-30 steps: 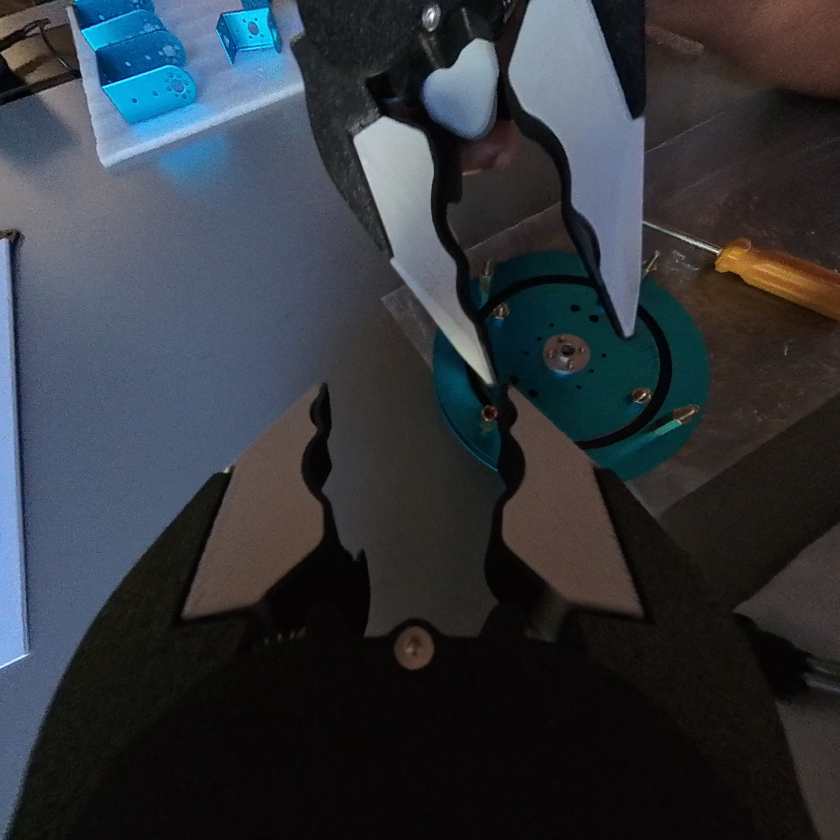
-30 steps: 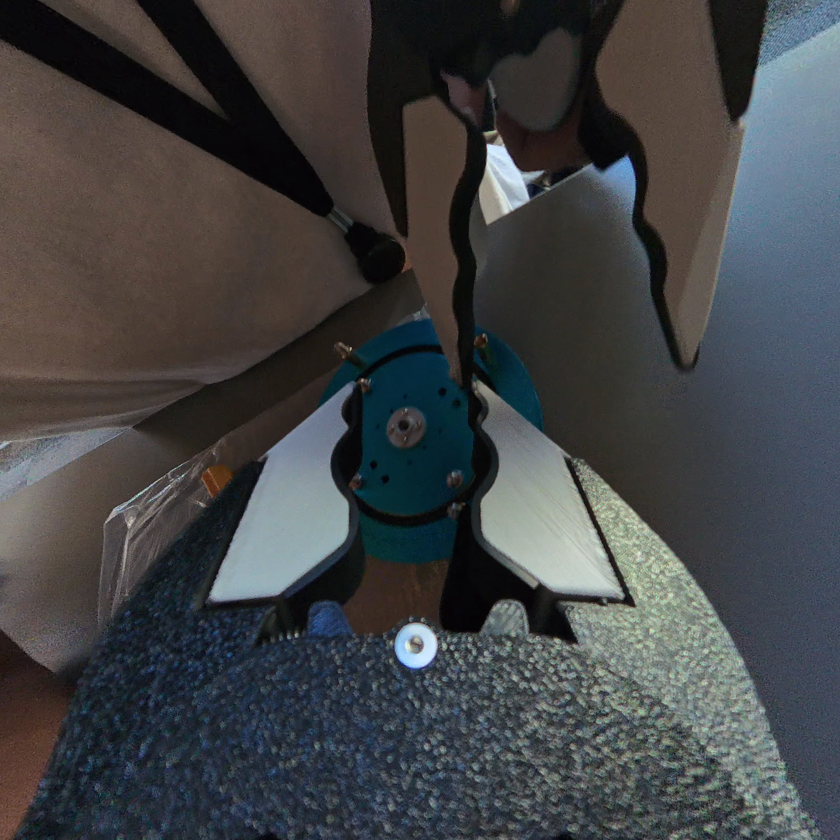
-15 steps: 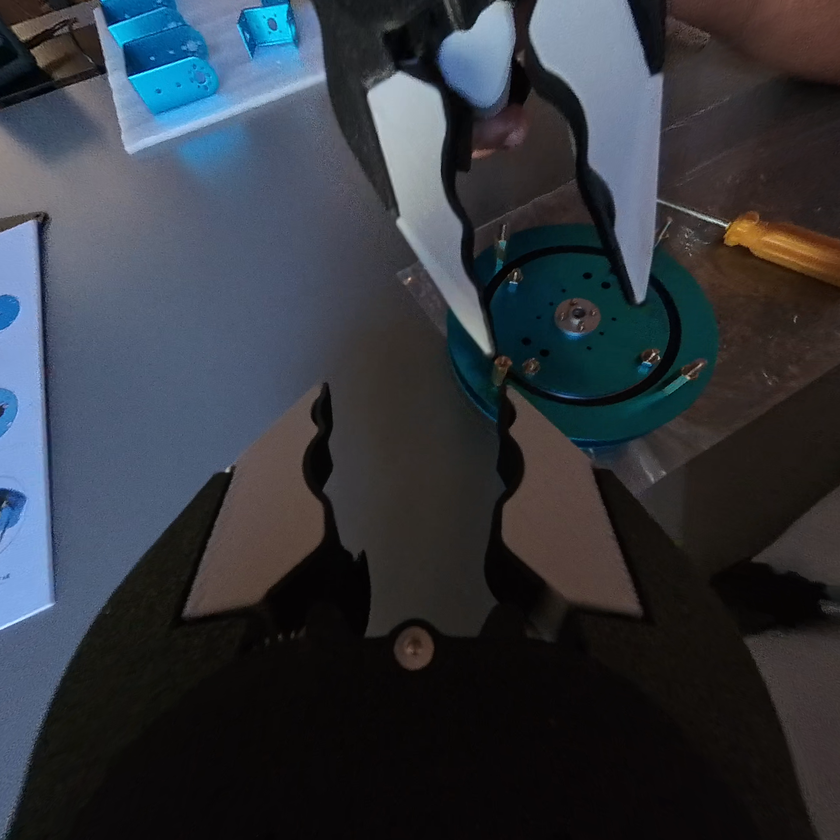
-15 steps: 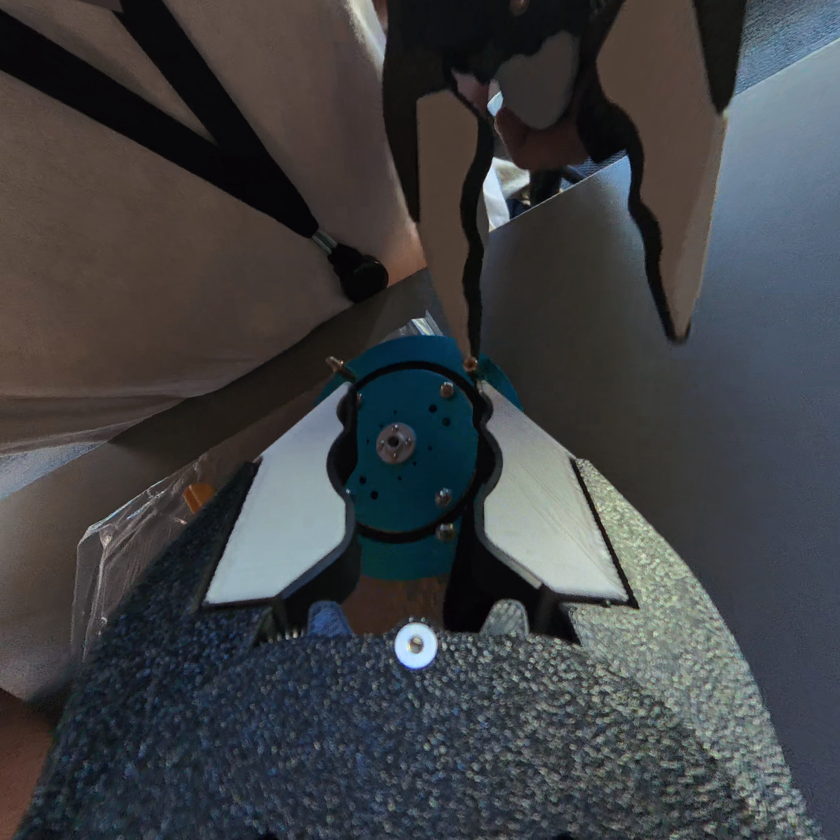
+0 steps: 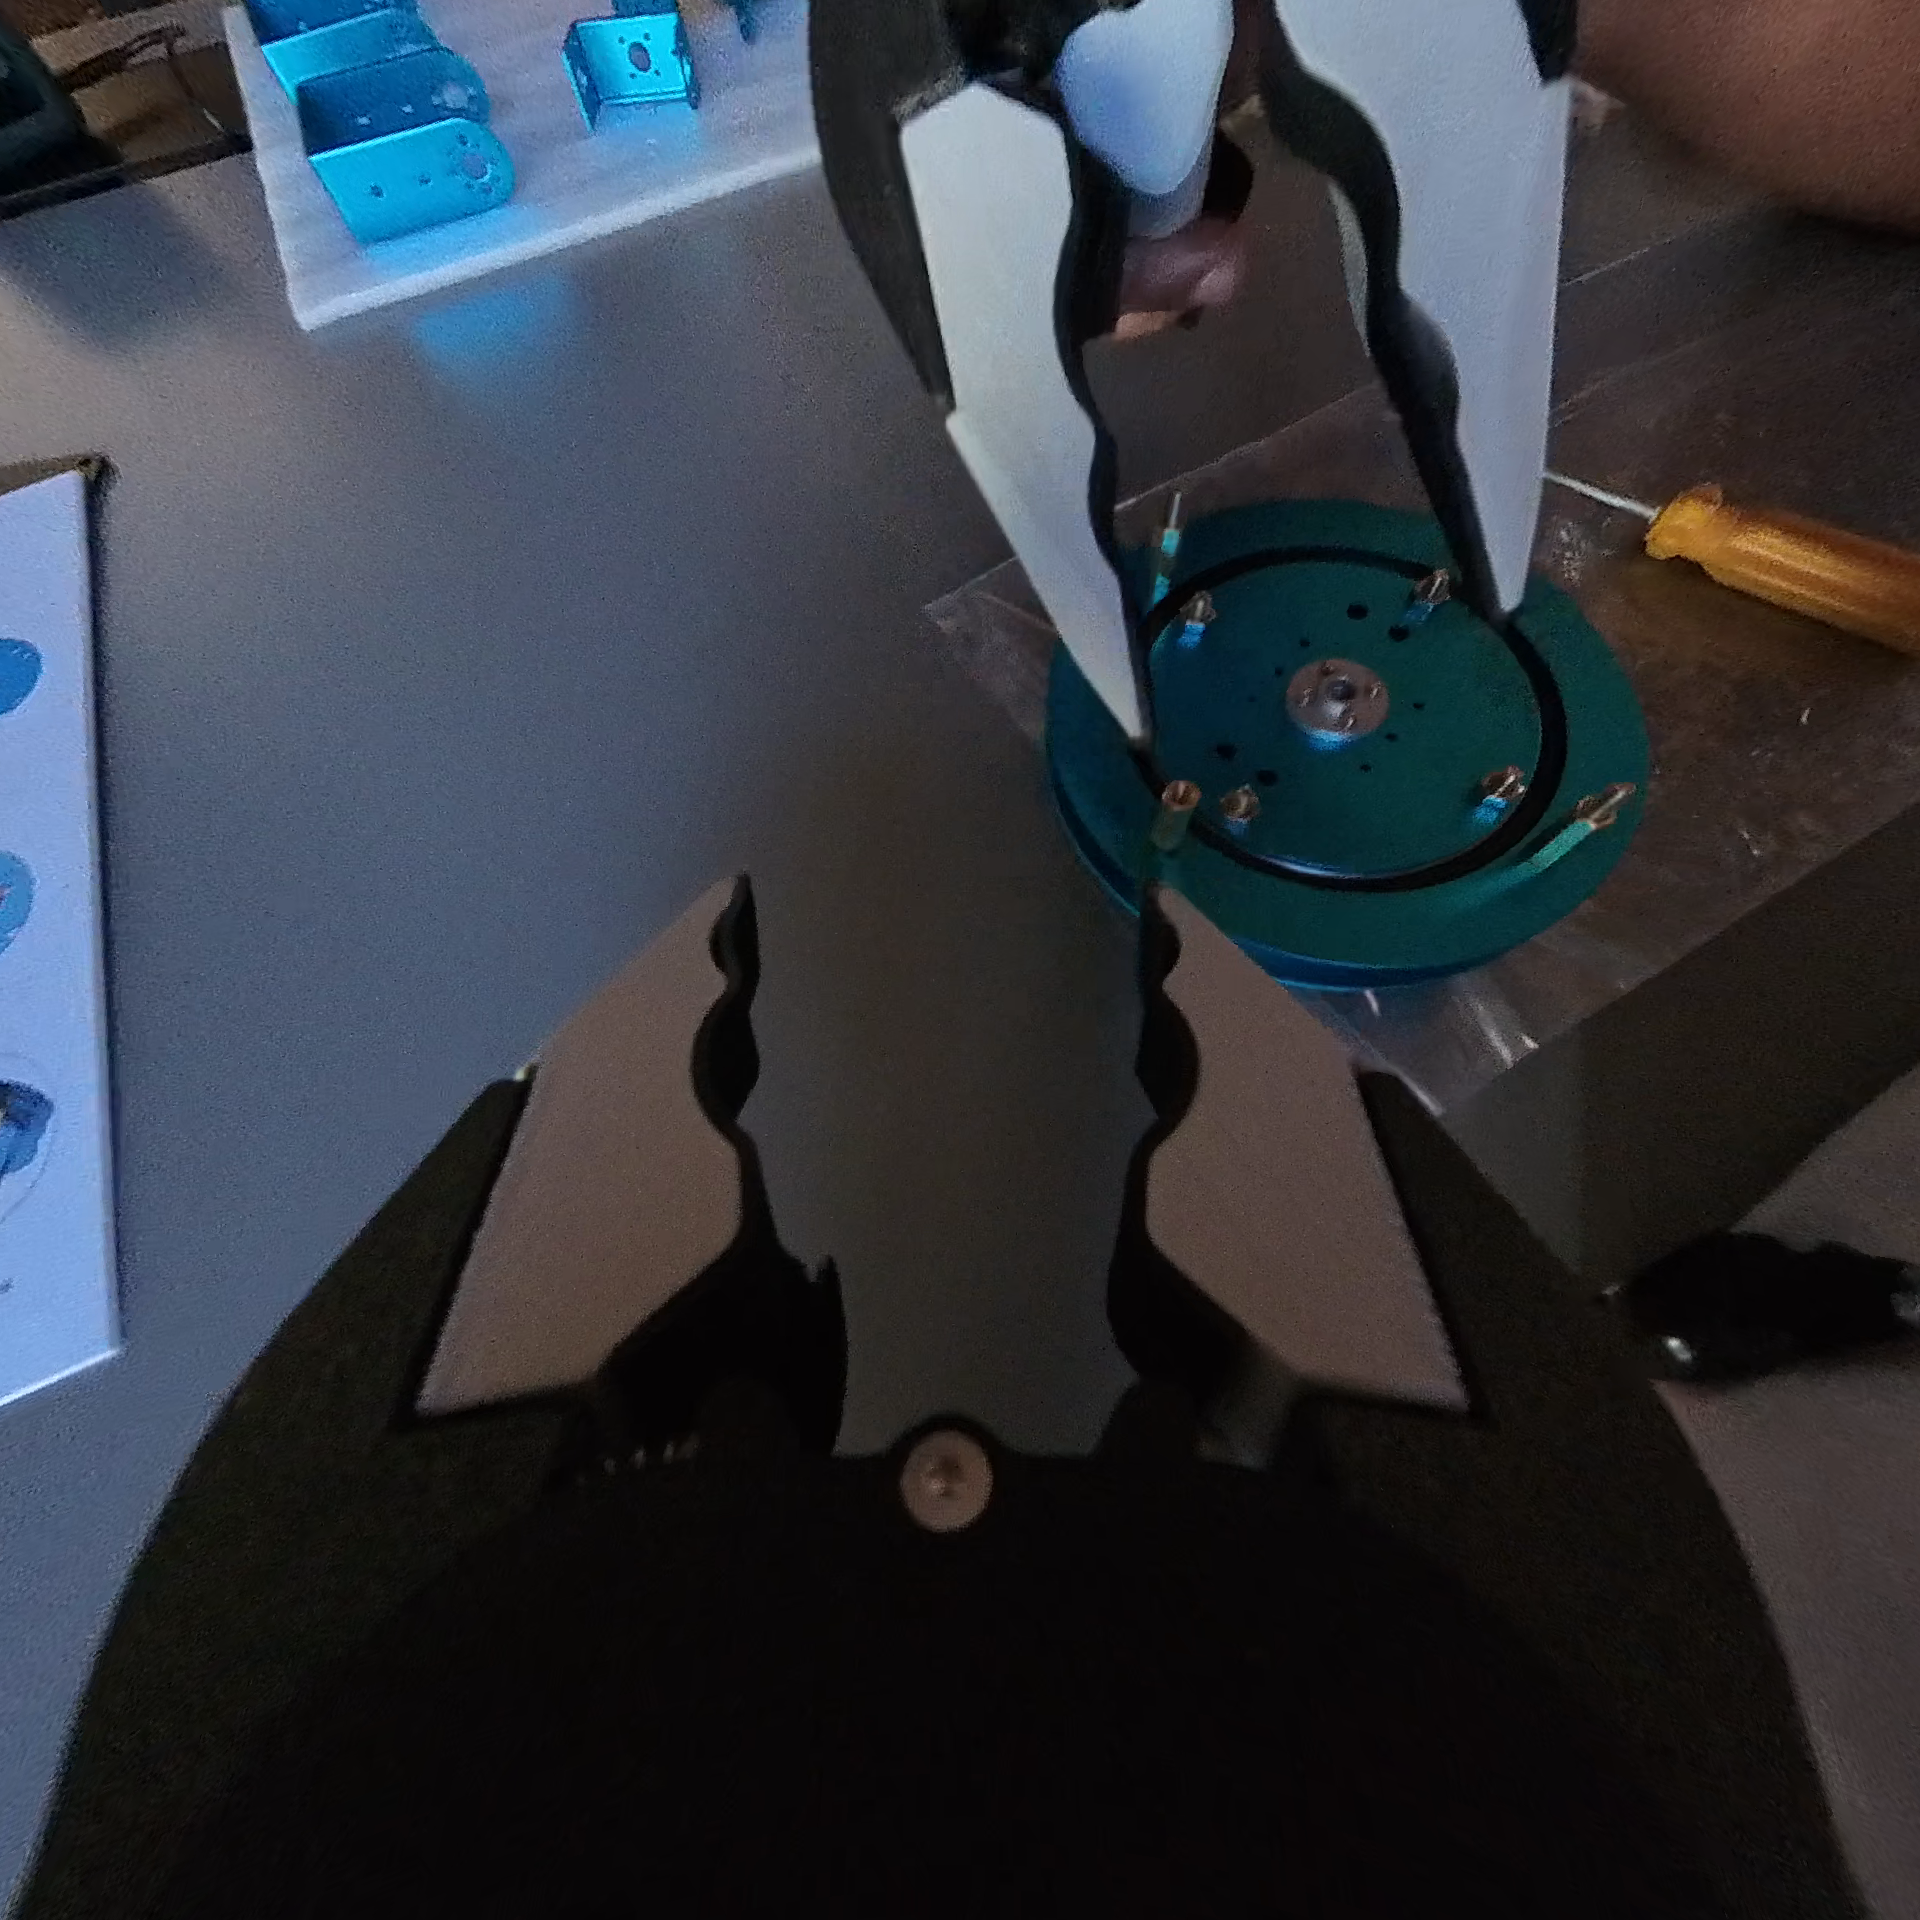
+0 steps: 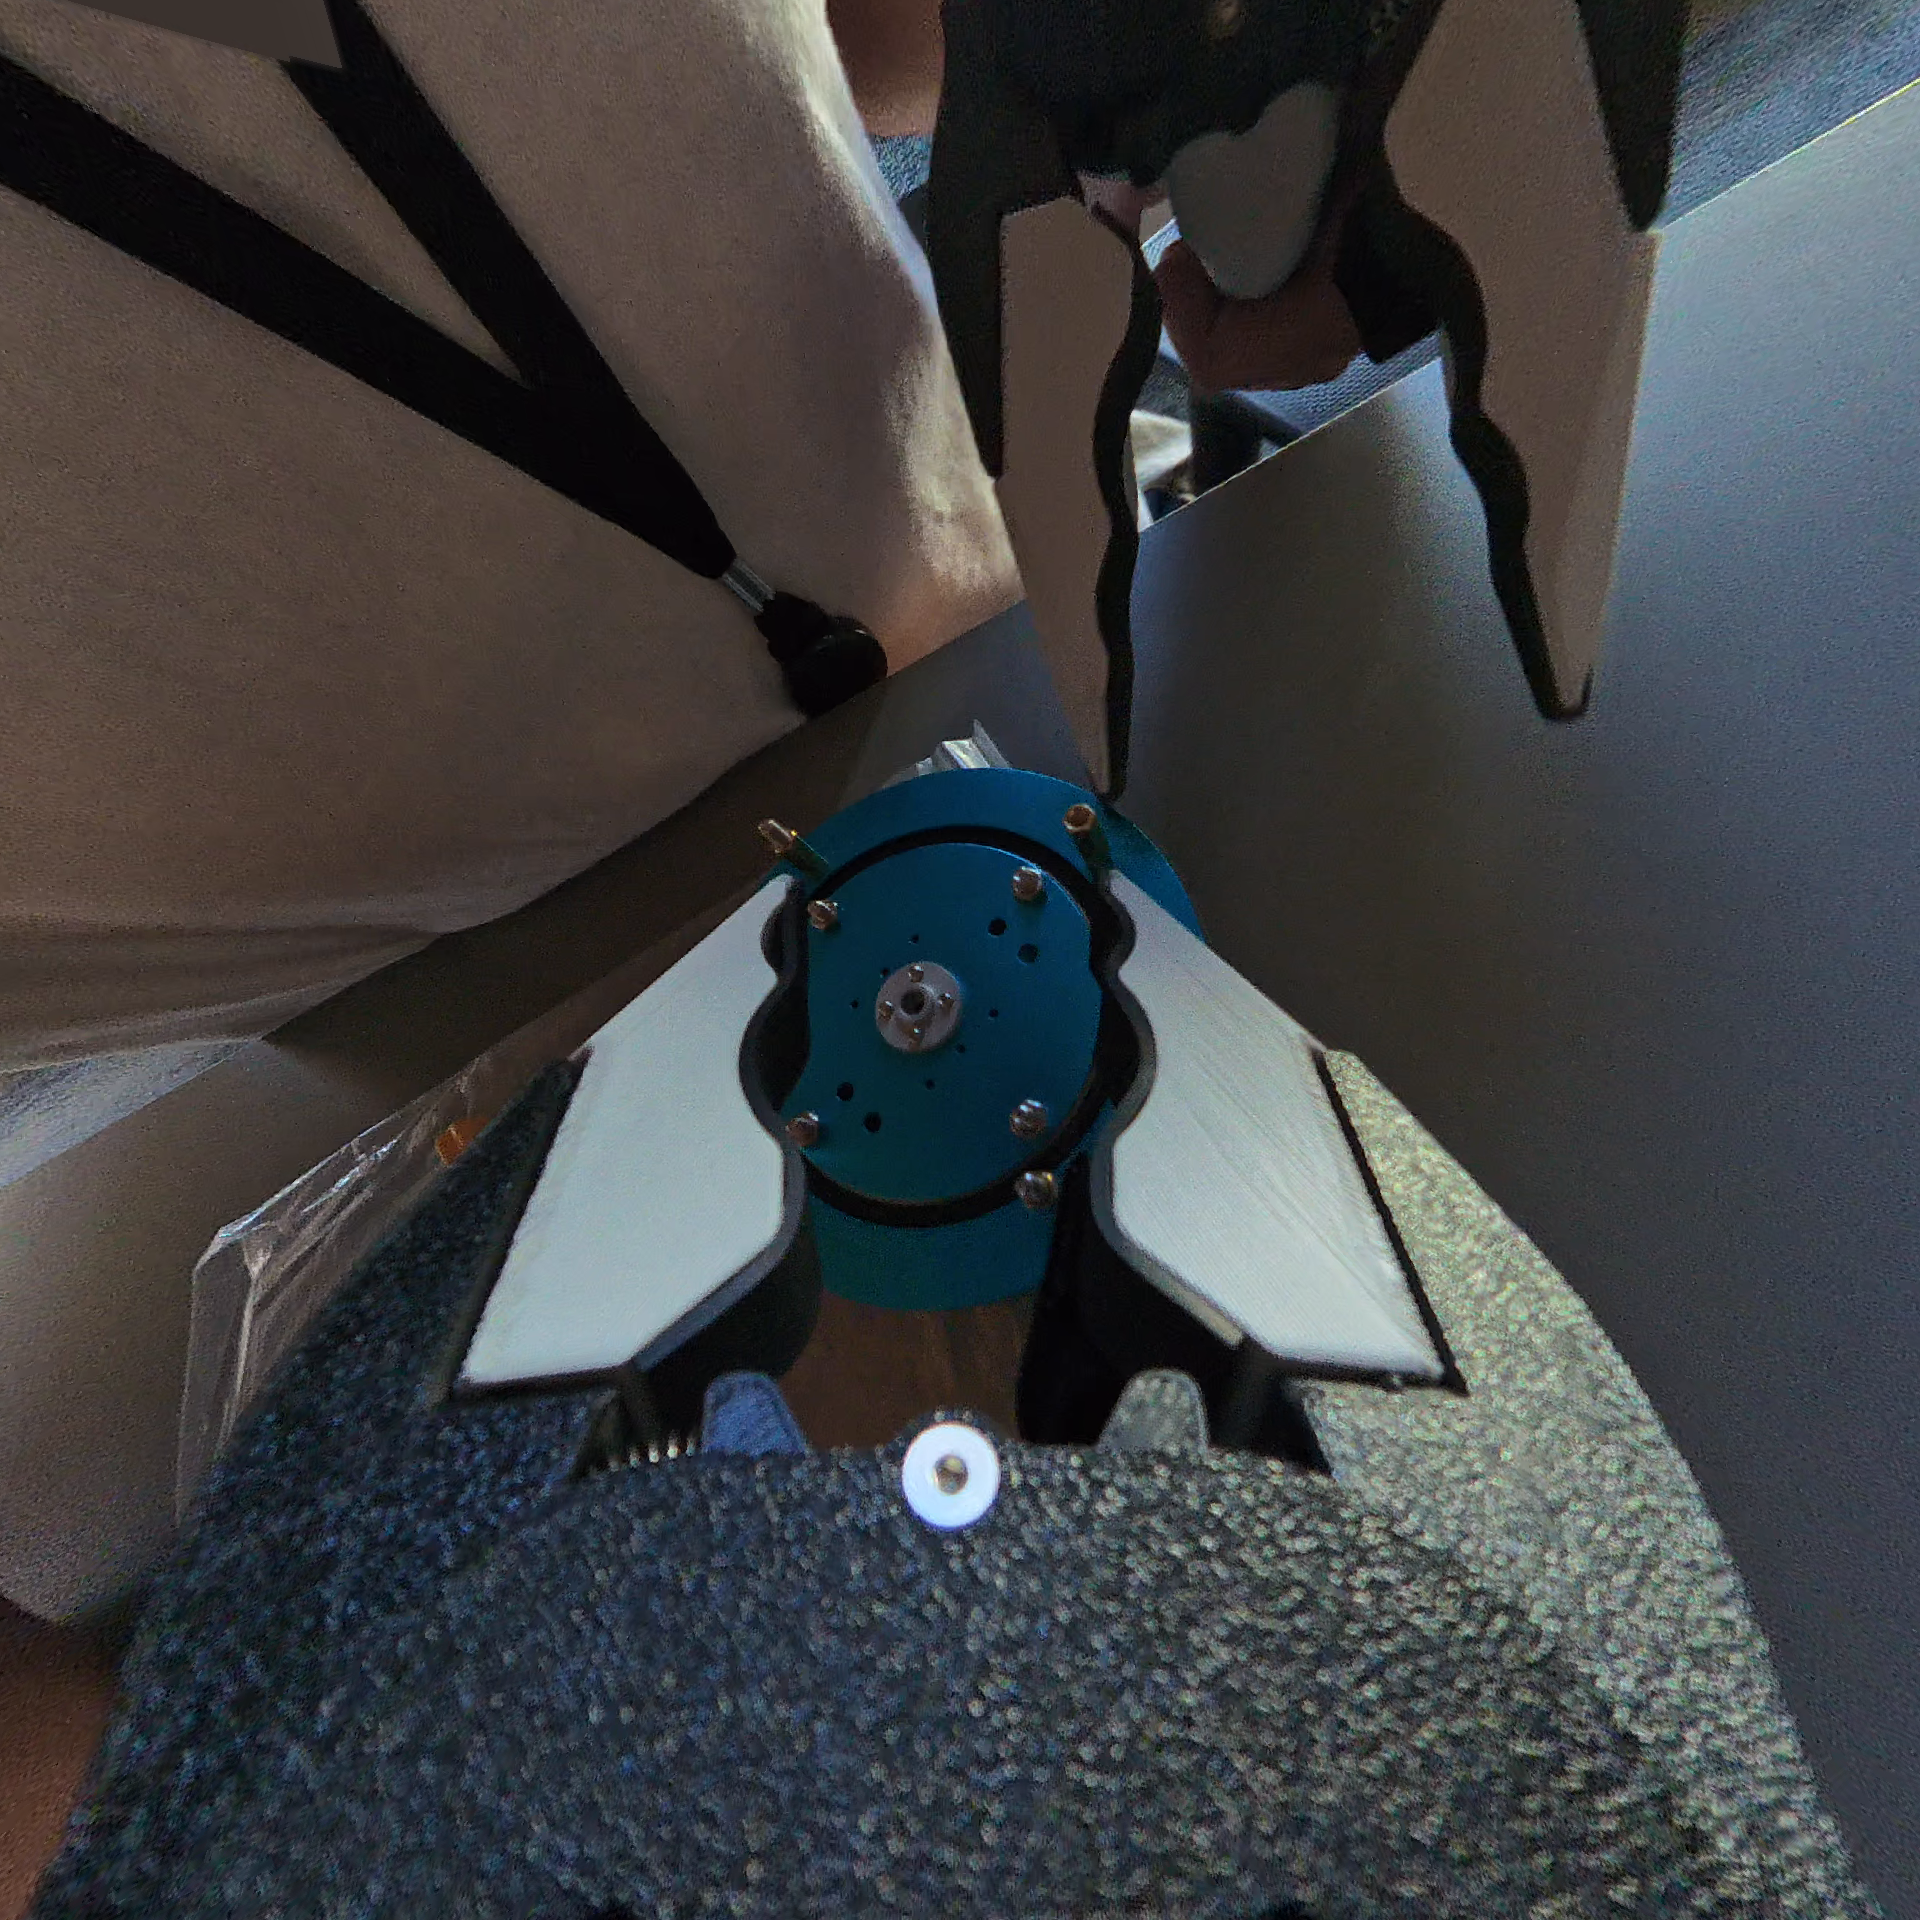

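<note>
Right gripper [image 6: 945,914] fingers covered both flanks of teal disc [image 6: 940,1023]. Orange screwdriver handle [image 5: 1787,566] was cut by right edge. White printed sheet [image 5: 47,935] was cropped at left edge; blue brackets [image 5: 416,135] partly cut at top.

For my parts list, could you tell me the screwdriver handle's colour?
Amber-orange screwdriver handle, clearest in the left wrist view.

Left claw [image 5: 940,904] and right claw [image 6: 951,883] gape, tips facing

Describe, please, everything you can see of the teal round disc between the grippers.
The teal disc looks like anodised metal: a wide outer ring, a black circular groove, and a drilled inner plate with a silvery hub. Brass standoffs rise from it. It lies flat on clear plastic. The right gripper, open, straddles the inner plate.
</note>
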